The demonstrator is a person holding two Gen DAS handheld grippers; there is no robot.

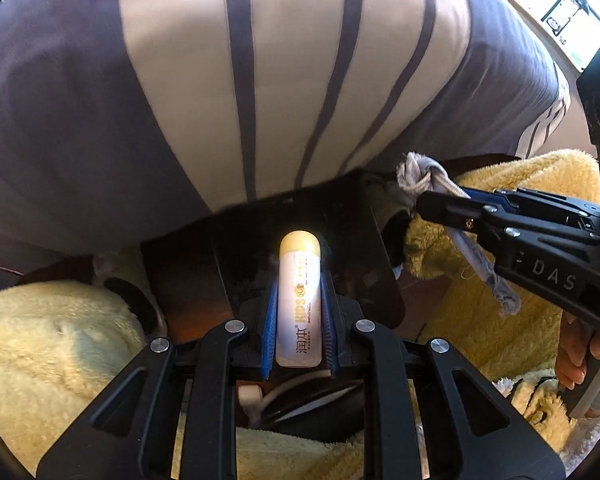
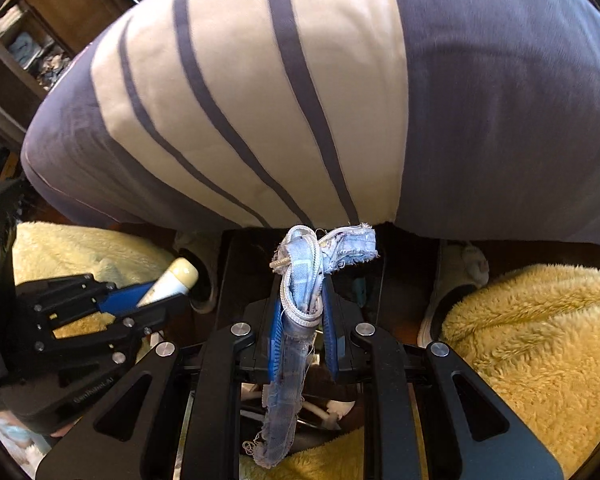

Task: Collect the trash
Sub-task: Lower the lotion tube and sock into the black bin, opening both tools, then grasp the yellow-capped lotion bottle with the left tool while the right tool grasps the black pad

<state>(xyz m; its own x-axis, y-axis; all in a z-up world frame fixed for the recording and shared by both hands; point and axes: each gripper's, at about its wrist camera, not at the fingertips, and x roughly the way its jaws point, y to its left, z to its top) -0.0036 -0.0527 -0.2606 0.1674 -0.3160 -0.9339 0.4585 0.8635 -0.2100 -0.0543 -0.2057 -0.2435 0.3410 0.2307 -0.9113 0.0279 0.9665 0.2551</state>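
Left hand-held gripper: we saw it clamped on the white plastic tube with a pale yellow cap, held aloft.
Right hand-held gripper: we saw it pinching the knotted, frayed blue denim strip.
Risk: we judged the smooth tube might slide out; the dangling strip could snag the yellow fleece.

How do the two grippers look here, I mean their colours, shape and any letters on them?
Both are alike. The left gripper and the right gripper have black, angular linkage arms with cut-out slots and round silver pivot screws. Their jaws carry blue ribbed pads. White letters, partly readable as "DAS", run along the right gripper's side in the left wrist view. No cables or sleeves are clearly visible.
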